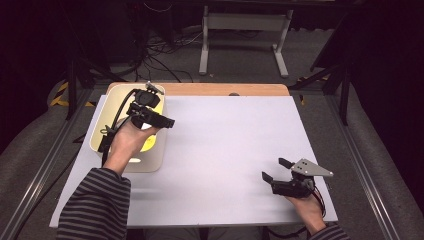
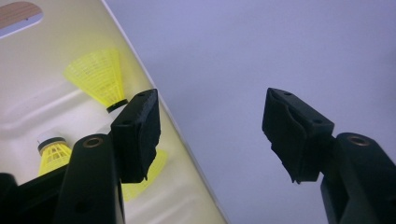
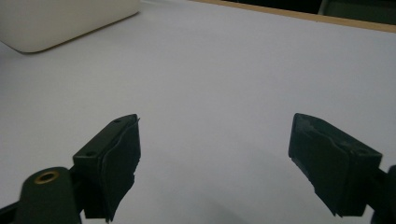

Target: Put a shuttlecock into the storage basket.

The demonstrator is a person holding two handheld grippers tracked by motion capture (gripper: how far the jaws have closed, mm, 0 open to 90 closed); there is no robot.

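A cream tray (image 1: pixel 116 91) sits at the left of the white sheet and holds yellow shuttlecocks. In the left gripper view one shuttlecock (image 2: pixel 98 77) lies on its side in the tray (image 2: pixel 28 60), a second (image 2: pixel 52 153) sits lower left, and a third (image 2: pixel 156 170) is partly hidden behind a jaw. My left gripper (image 1: pixel 165 121) (image 2: pixel 212 100) hovers over the tray's right edge, open, with nothing between its jaws. My right gripper (image 1: pixel 275 168) (image 3: pixel 215 123) rests low over the sheet at the front right, also open and holding nothing.
The white sheet (image 1: pixel 225 140) covers most of the wooden table (image 1: pixel 225 89). A corner of the tray (image 3: pixel 56 23) appears far off in the right gripper view. Cables and a metal frame (image 1: pixel 245 30) lie on the floor beyond the table.
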